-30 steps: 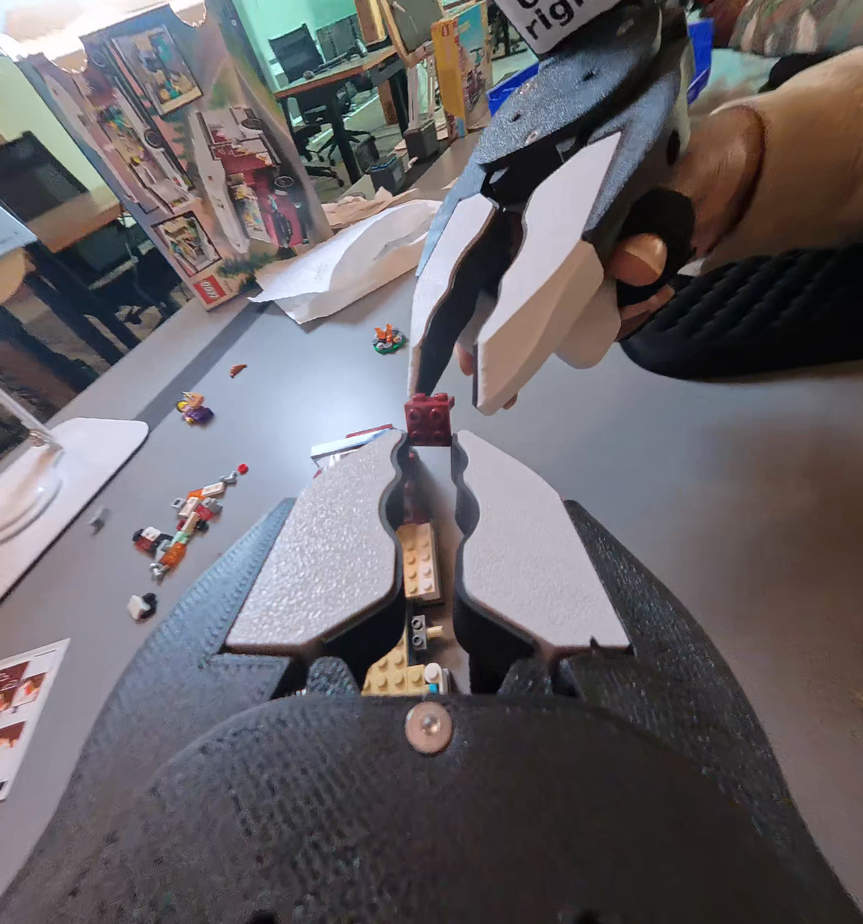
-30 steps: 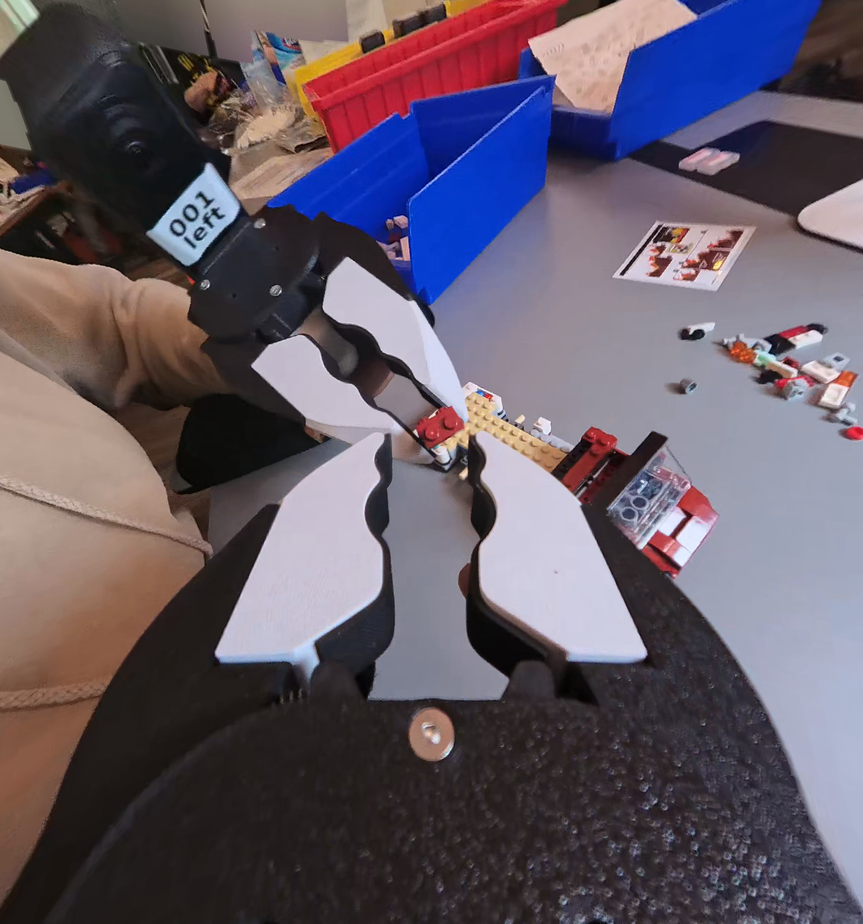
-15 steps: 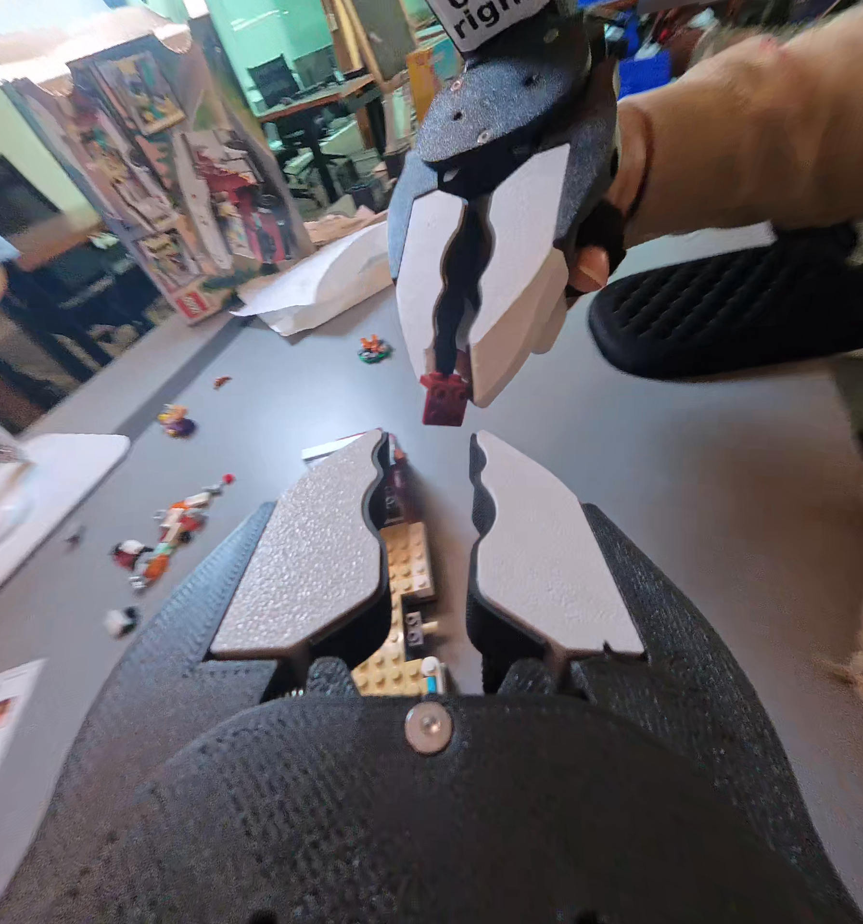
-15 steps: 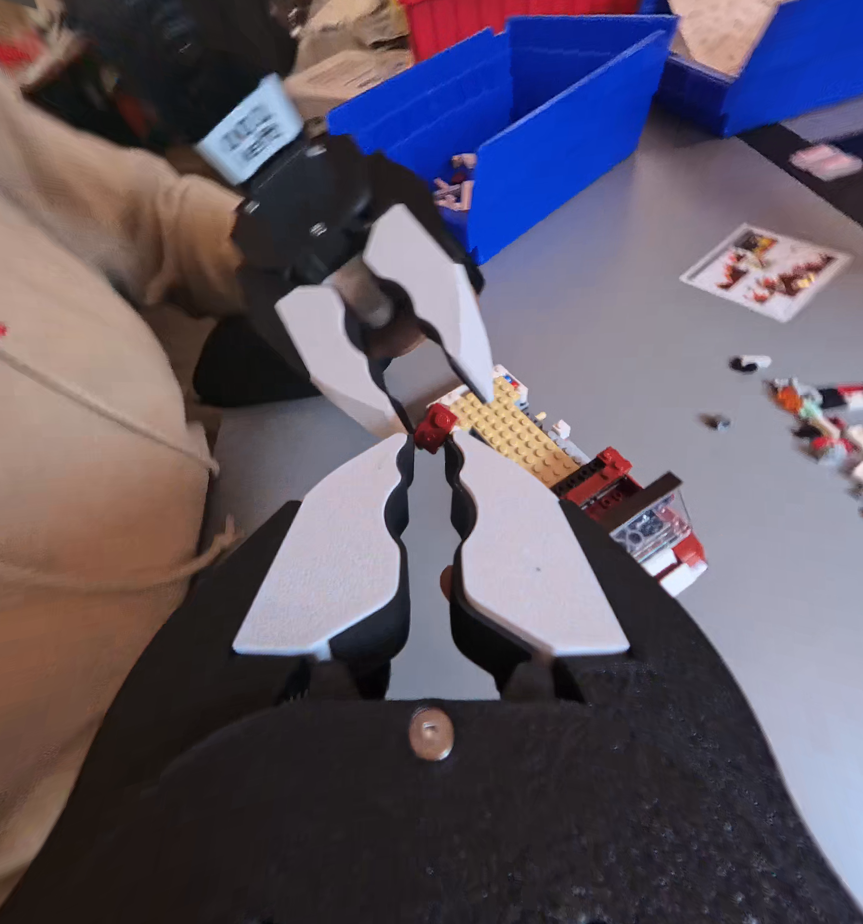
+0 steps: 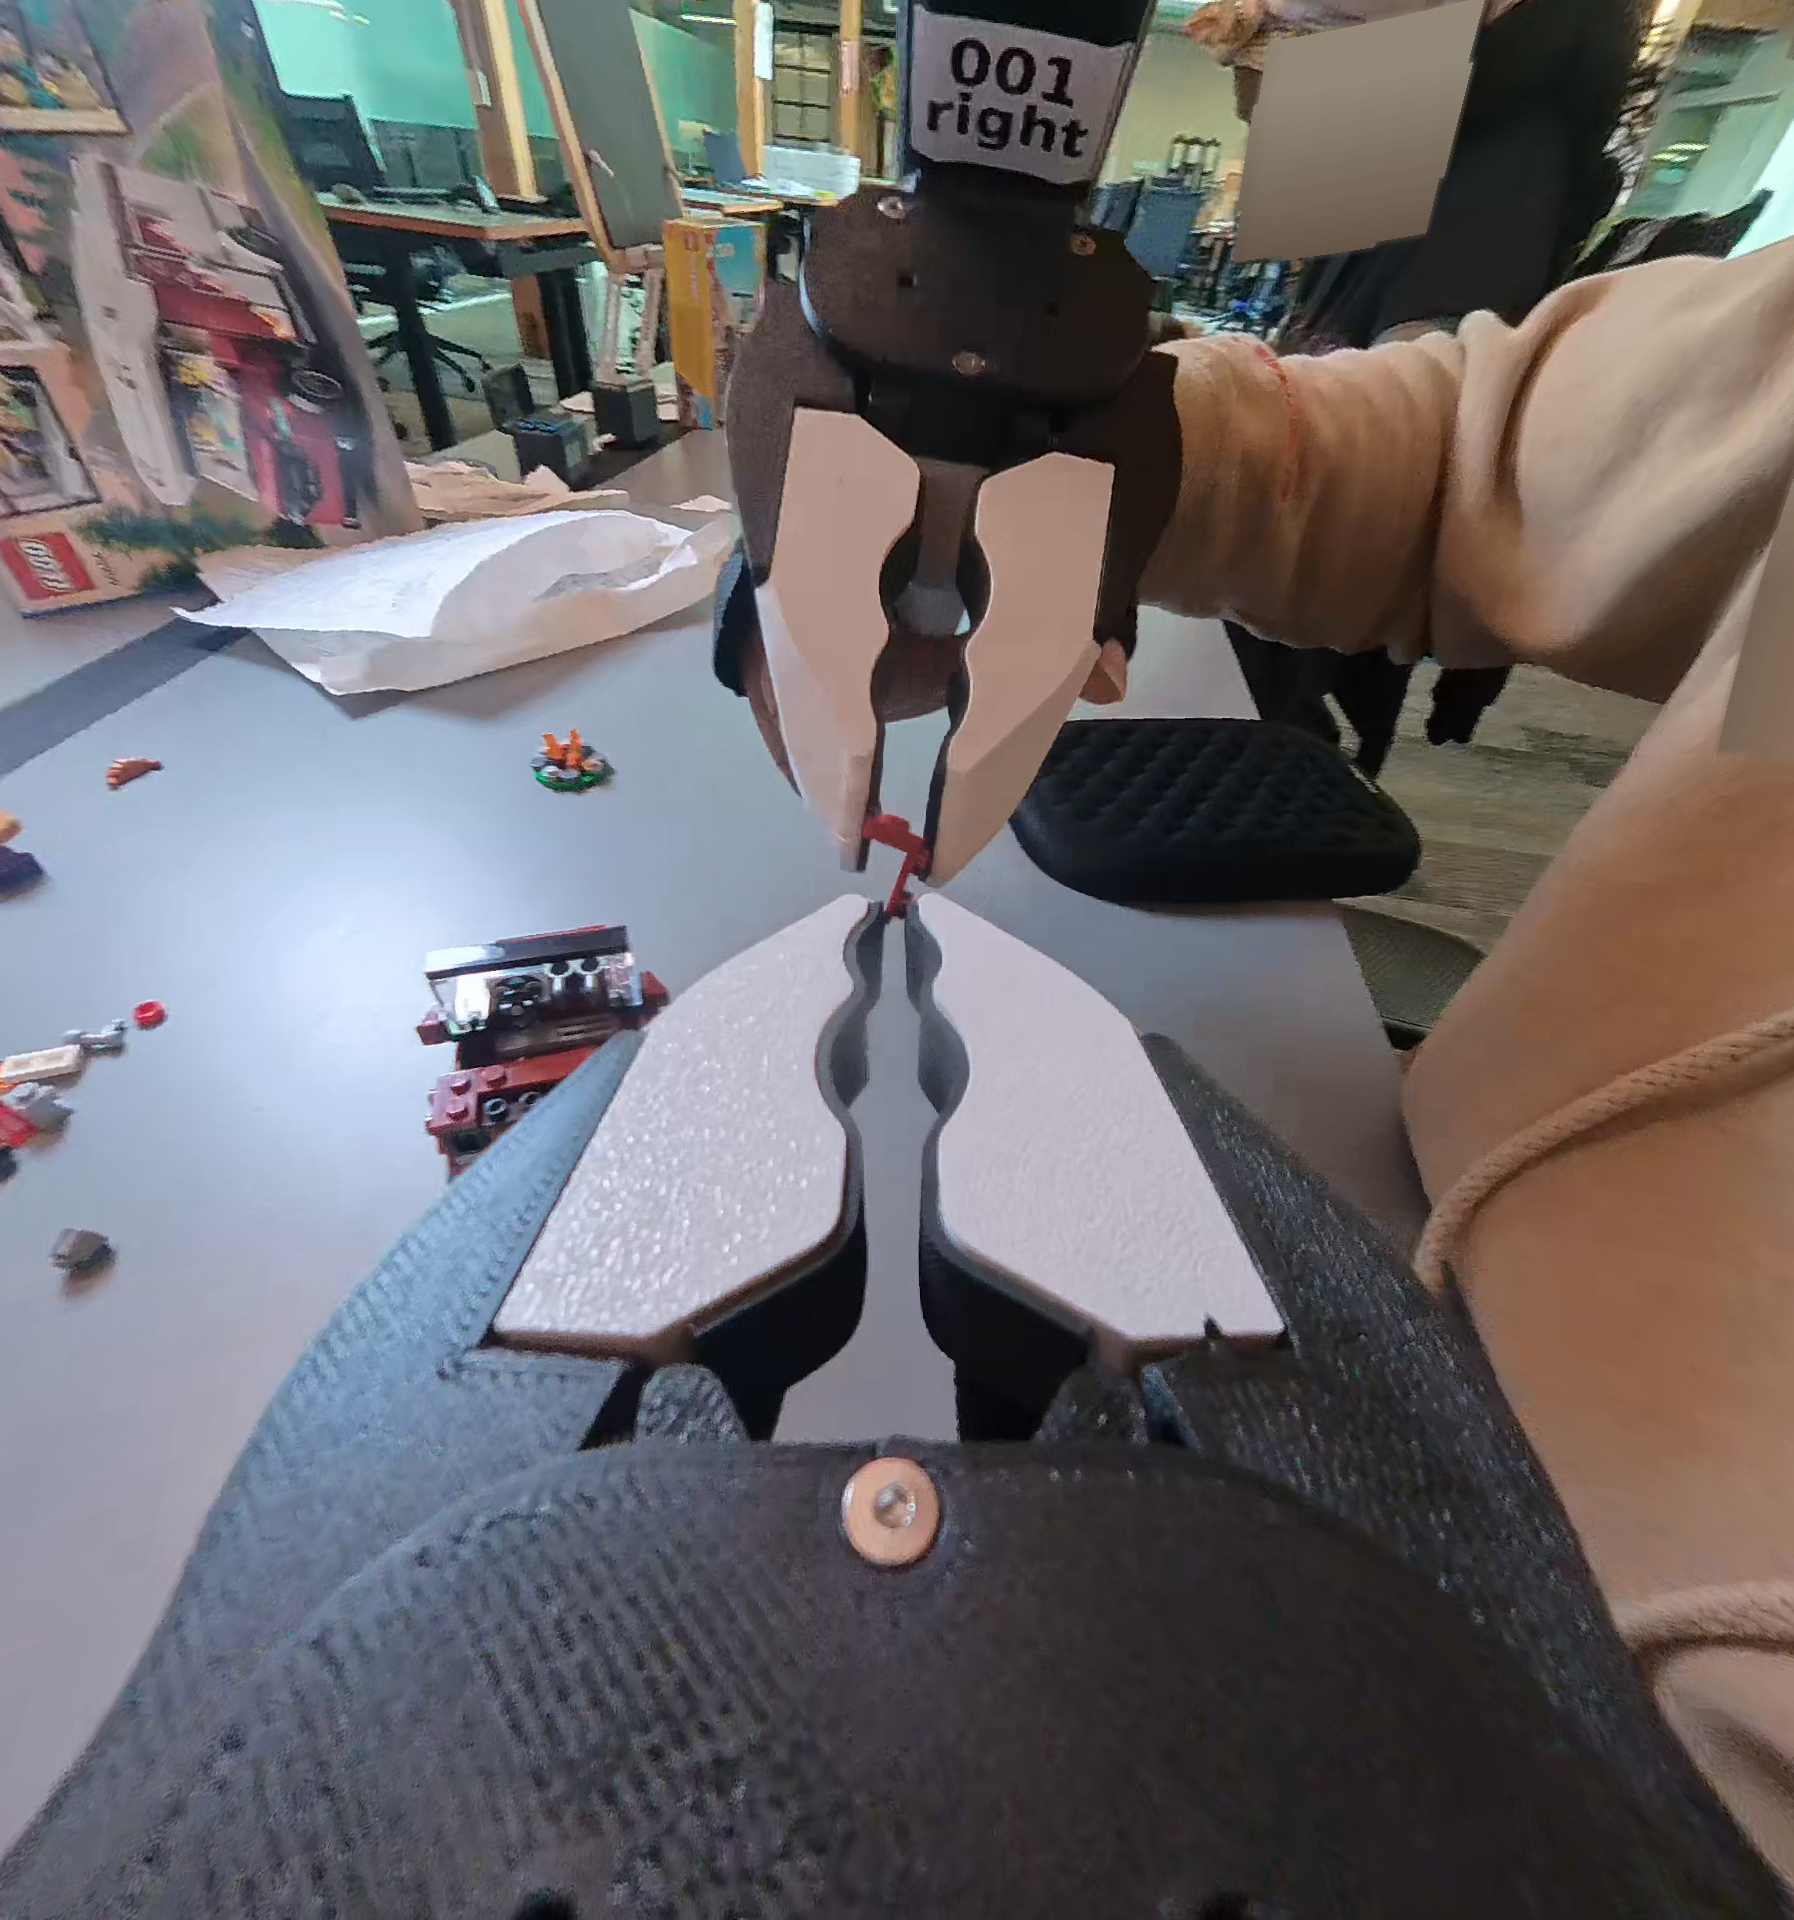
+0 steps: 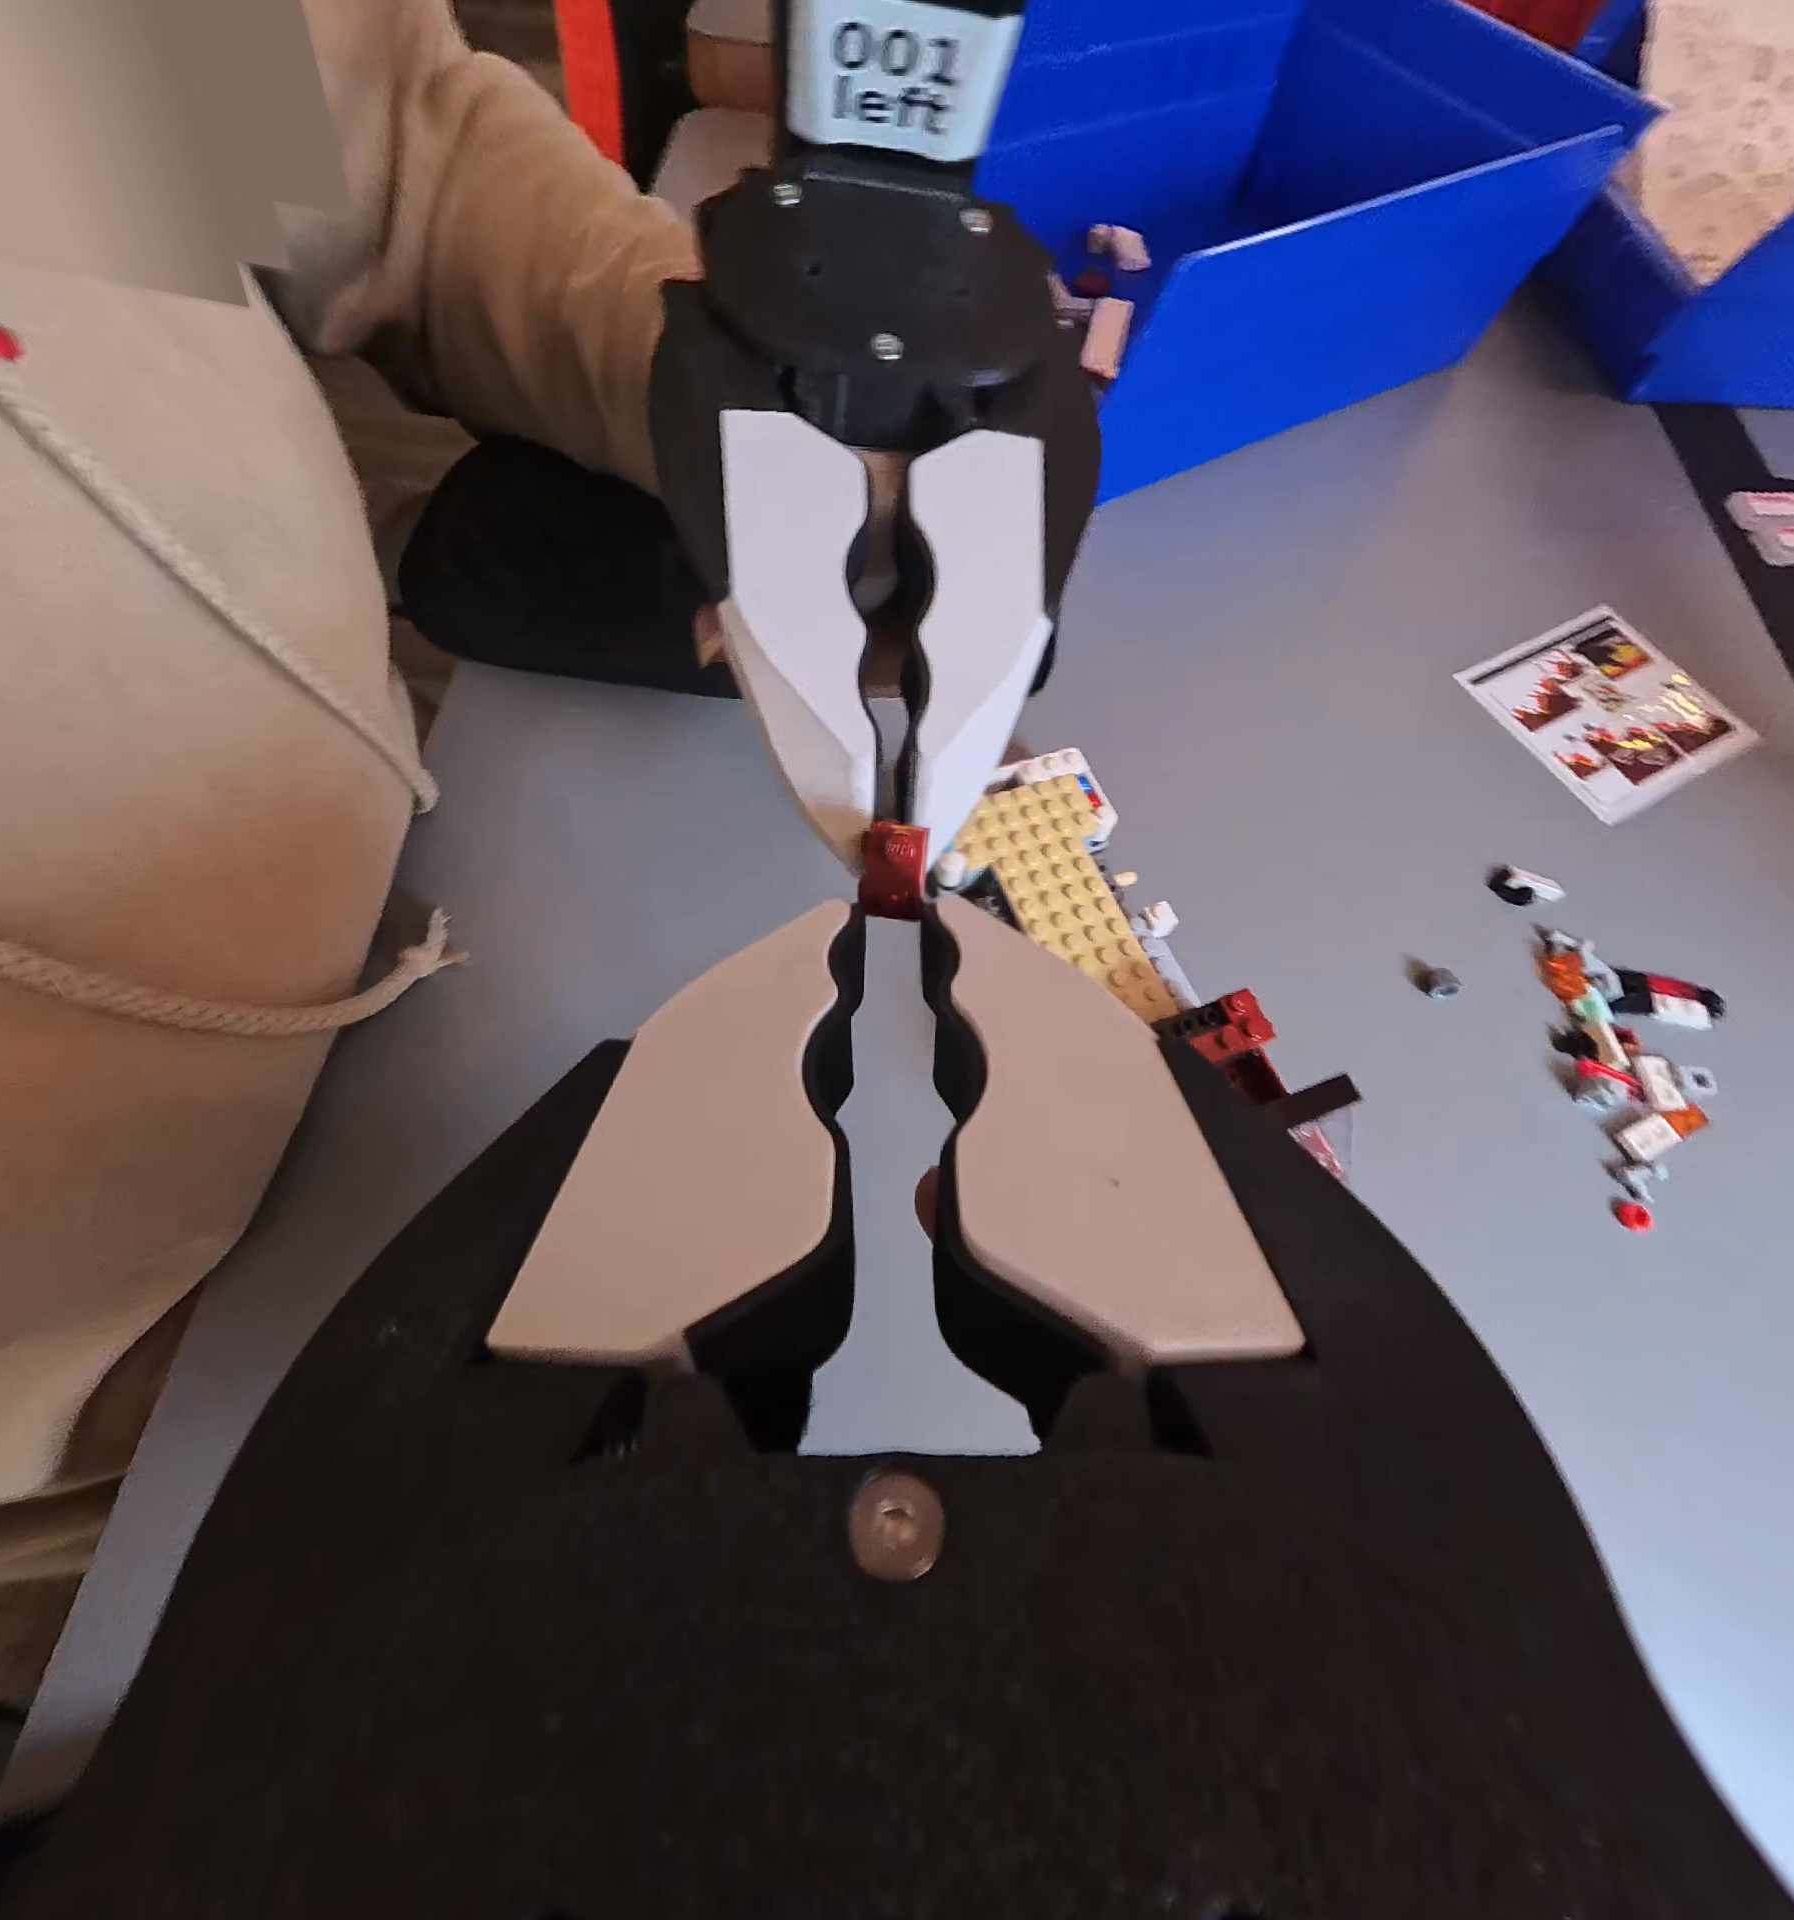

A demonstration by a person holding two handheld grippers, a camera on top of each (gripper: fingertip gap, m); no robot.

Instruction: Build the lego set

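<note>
A small dark red brick piece (image 5: 891, 834) hangs in the air between both grippers, above the grey table (image 5: 301, 883). My left gripper (image 5: 891, 912) is shut on its thin lower edge. My right gripper (image 5: 895, 857) comes from the opposite side and is shut on its upper part. The right wrist view shows the same piece (image 6: 895, 871) pinched between my right gripper (image 6: 893, 920) and my left gripper (image 6: 895, 816), tip to tip. A partly built model with a tan plate (image 6: 1059, 883) and dark red parts (image 5: 529, 1018) lies on the table just beside them.
Several loose small pieces (image 6: 1620, 1049) and an instruction leaflet (image 6: 1605, 712) lie on the table. Blue bins (image 6: 1340, 208) stand at the back. A white paper bag (image 5: 457, 592) and a printed box (image 5: 145, 312) stand farther off. A black chair armrest (image 5: 1215, 810) is at the table edge.
My right gripper closed on the red piece at the model, my left gripper opened, then closed again on the piece's thin edge. Both grippers rose away from the model with it.
</note>
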